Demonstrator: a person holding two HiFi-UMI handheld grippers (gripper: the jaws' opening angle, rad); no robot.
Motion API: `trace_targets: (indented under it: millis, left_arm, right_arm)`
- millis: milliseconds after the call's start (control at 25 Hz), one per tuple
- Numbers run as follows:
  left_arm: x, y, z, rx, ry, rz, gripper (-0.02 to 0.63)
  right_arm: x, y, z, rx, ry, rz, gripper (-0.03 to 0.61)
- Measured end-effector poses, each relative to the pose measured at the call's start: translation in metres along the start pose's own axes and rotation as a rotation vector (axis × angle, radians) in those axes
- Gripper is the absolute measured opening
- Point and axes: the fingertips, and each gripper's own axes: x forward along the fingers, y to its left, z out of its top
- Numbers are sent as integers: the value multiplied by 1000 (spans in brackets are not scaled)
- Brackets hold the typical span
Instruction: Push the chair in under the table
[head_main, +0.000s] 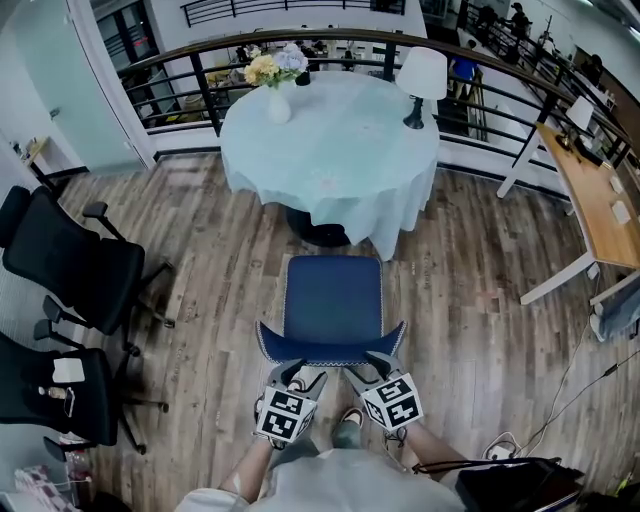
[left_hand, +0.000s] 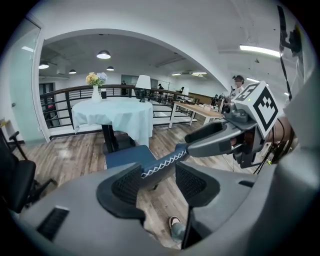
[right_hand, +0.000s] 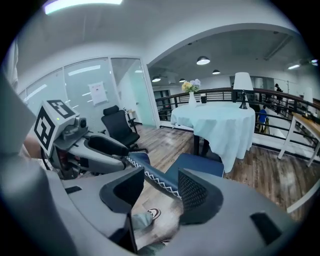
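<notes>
head view: the chair stands on the wood floor just in front of the person. its seat points at the round table, and the front edge is near the hanging cloth but not yet under it. the backrest is the near side, and its long top edge runs left to right. the left gripper and the right gripper sit on this edge side by side, equally near. the table therefore lies straight ahead of the fingers, and i judge the push must go forward. a vase and a lamp stand on the table. left gripper view: the fingers are spread and the stitched top of the backrest passes between them; it seems to touch one pad, with a gap at the other. right gripper view: the same, fingers apart around the rim, not pinching it. the cubes carry only square markers. i see no brand, and a paper on the glass wall is too small to read.
</notes>
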Motion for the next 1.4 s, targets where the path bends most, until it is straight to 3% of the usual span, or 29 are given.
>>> trace_targets:
  millis: [160, 360, 640, 760, 920, 1160, 1400]
  left_arm:
    - [3, 3, -5, 20, 6, 41, 207]
    - [3, 1, -8, 133, 39, 122, 206]
    - [3, 1, -8, 167, 54, 153, 205]
    - [4, 4, -6, 185, 66, 205, 202]
    - [6, 14, -3, 170, 81, 298, 133]
    - [10, 14, 3, 179, 61, 310, 133]
    - [19, 28, 12, 128, 69, 320, 133]
  right_arm:
    - [5, 2, -6, -108, 32, -18, 206]
    - [8, 0, -12, -220, 101, -86, 204]
    - [12, -2, -12, -214, 114, -48, 204]
    - [13, -2, -11, -208, 123, -32, 204]
    - [15, -3, -9, -220, 113, -33, 204]
    - [17, -9, -7, -228, 102, -32, 204]
    - [27, -17, 5, -227, 87, -35, 205]
